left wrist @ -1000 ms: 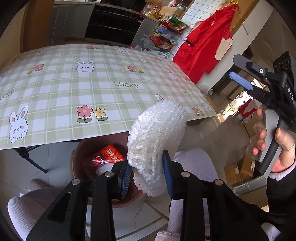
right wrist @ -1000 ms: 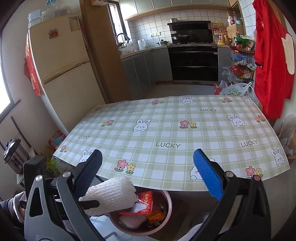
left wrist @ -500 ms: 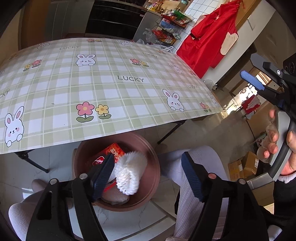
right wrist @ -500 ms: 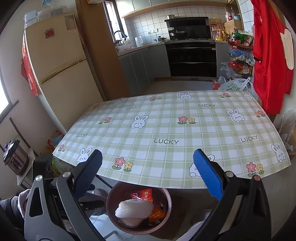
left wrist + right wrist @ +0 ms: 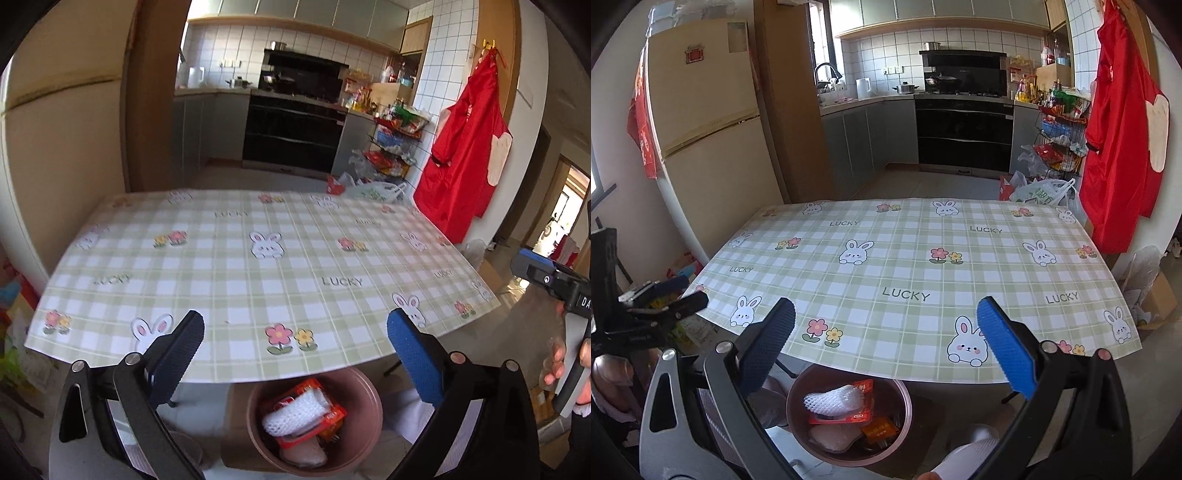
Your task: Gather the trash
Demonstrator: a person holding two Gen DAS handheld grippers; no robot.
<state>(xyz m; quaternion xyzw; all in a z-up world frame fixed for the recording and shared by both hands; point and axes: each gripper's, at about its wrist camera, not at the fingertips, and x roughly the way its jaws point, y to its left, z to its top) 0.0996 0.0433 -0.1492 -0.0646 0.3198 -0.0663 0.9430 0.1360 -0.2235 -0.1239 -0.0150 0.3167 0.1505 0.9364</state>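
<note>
In the left wrist view, the left gripper (image 5: 295, 332) hangs over the near edge of the table (image 5: 258, 266), its jaws opening wide with nothing between them. Below the edge, on the floor, stands the brown bin (image 5: 314, 417); the white foam net (image 5: 295, 411) lies in it on top of red wrappers (image 5: 325, 410) and a pale packet (its label cannot be read). The cloth on the table is a green check with rabbits, flowers and the word LUCKY. At the right edge a hand (image 5: 569, 369) grips the handle of the right gripper (image 5: 546, 273). A red apron (image 5: 465, 147) hangs on the far wall. In the right wrist view, the right gripper (image 5: 886, 332) stands wide apart and empty, also just above the table's near edge. The bin (image 5: 849, 450) sits under that edge between the fingers, with the foam net (image 5: 836, 400) uppermost, a red wrapper (image 5: 857, 406) beneath it and an orange sachet (image 5: 881, 430) beside. The left gripper (image 5: 665, 299) shows at the far left. A fridge (image 5: 701, 122) stands behind.
</note>
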